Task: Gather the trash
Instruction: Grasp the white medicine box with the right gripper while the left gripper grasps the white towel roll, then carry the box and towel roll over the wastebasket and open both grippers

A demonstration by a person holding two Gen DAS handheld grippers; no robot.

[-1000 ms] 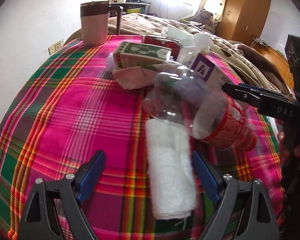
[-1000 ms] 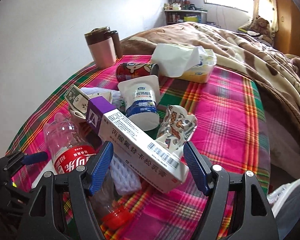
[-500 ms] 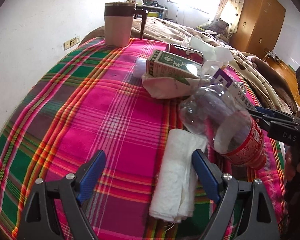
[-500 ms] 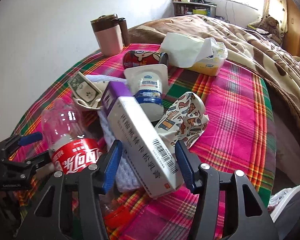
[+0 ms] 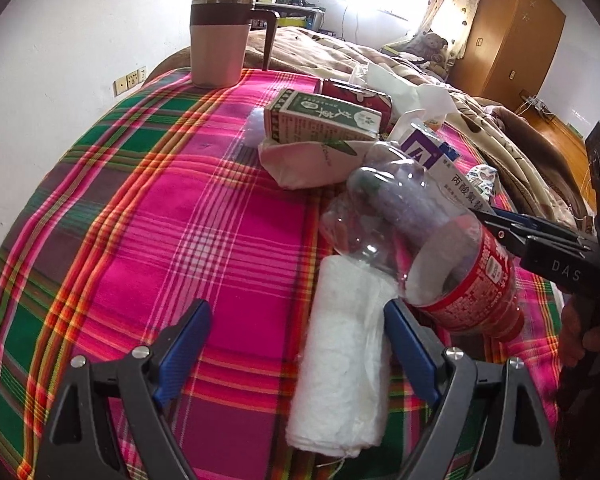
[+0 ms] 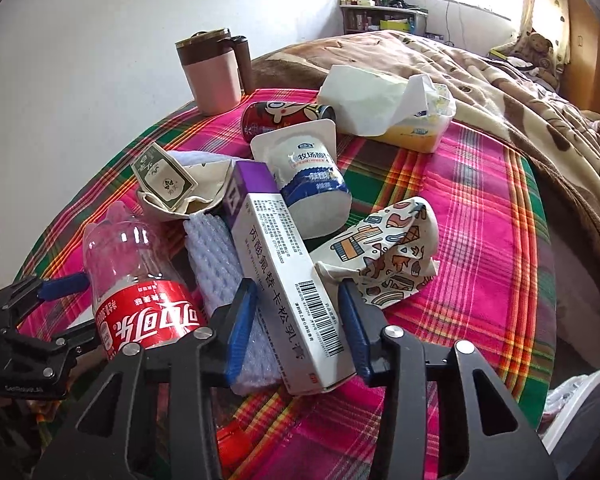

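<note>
A heap of trash lies on the plaid tablecloth (image 5: 180,220). My right gripper (image 6: 296,312) straddles the near end of a white and purple medicine box (image 6: 284,280); its jaws are closing, with the blue pads right beside the box's sides. A white foam mesh sheet (image 6: 212,256) lies under the box. My left gripper (image 5: 296,312) is open, and a rolled white plastic bag (image 5: 340,360) lies between its fingers, close to the right one. An empty cola bottle (image 5: 440,248) rests across the roll's far end. In the left wrist view the right gripper (image 5: 496,224) reaches in from the right.
A green carton on a crumpled paper bag (image 5: 320,120), a red can (image 6: 284,116), a yoghurt cup (image 6: 312,184), a squashed patterned paper cup (image 6: 388,256) and a tissue pack (image 6: 380,100) fill the heap. A pink mug (image 5: 218,40) stands at the back. A bed lies beyond.
The right gripper's jaws have narrowed from wide open to just beside the medicine box. In the left wrist view the bag roll now lies nearer the right finger.
</note>
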